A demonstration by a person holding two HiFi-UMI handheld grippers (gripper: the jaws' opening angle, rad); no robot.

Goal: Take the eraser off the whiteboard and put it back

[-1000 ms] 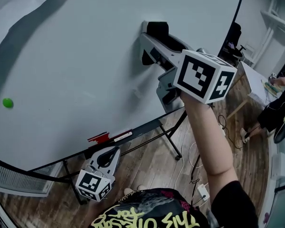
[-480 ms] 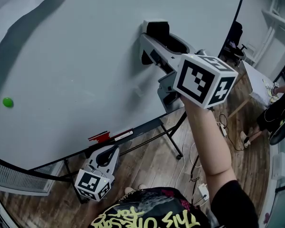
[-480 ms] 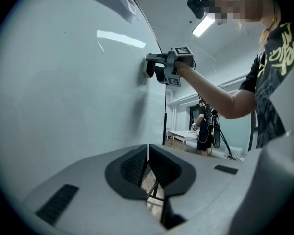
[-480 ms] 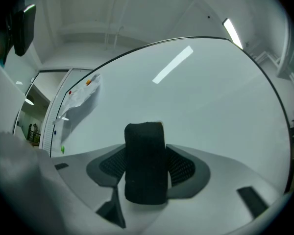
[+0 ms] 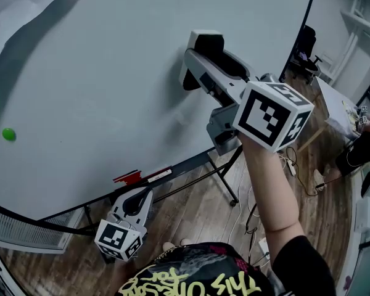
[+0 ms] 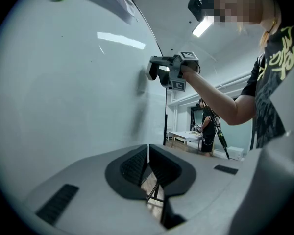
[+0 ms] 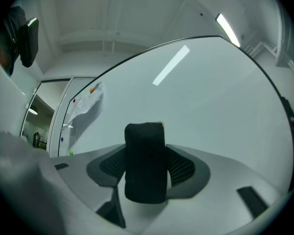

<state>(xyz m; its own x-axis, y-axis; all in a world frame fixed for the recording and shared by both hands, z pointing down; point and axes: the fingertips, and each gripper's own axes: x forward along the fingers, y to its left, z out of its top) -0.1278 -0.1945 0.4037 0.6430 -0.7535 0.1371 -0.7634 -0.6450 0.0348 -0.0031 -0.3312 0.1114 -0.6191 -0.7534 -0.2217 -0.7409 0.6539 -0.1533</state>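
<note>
Right fingers (image 7: 183,166) tight on the black eraser (image 7: 145,163) at the whiteboard (image 7: 210,92); left fingers (image 6: 133,169) together, empty.

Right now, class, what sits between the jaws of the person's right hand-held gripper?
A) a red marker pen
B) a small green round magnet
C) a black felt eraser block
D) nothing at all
C: the right gripper view shows the black felt eraser block clamped upright between the ribbed pads of the right hand-held gripper.
</note>
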